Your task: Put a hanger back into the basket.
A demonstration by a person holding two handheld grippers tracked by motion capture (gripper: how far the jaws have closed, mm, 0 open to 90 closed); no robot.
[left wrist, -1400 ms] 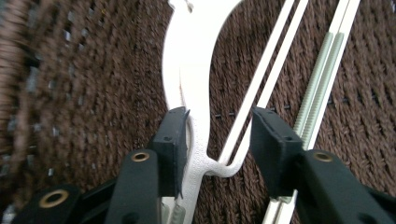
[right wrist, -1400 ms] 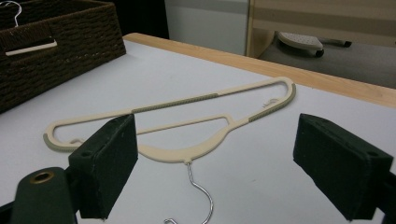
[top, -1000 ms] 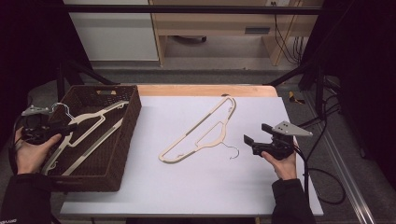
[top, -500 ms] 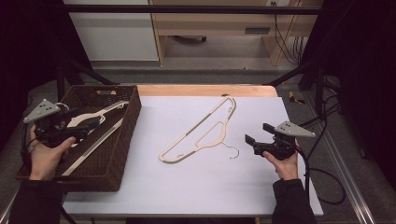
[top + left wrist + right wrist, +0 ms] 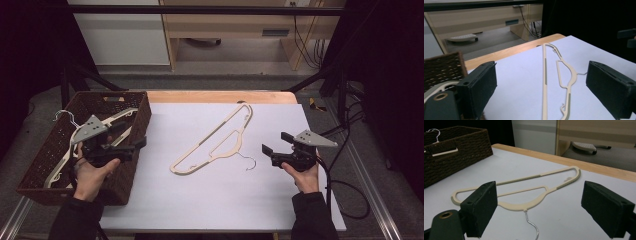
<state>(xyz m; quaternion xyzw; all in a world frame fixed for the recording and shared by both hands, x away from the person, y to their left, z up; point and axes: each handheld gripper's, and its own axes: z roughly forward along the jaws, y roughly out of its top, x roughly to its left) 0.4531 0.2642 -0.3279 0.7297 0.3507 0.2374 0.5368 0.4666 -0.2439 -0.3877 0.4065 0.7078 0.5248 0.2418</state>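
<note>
White sheeting covers the table point(image 5: 210, 200), a wooden strip along its far edge; grey floor and pale cabinets lie beyond. At centre frame rests a cream hanger point(image 5: 215, 140). Left gripper point(image 5: 137, 145), jaws just opened and empty, hovers over the wicker basket point(image 5: 55, 150) at left, partly hiding its hangers. Right gripper point(image 5: 267, 152) gapes, empty.

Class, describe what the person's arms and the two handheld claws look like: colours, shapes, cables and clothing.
Both forearms wear dark sleeves. The left claw and right claw are black handheld tools, each topped by a grey three-cornered plate with small holes. Each has two blocky black jaws faced with dark, felt-like pads, and a brass-coloured ring sits near the base. A black cable trails from the right claw.
</note>
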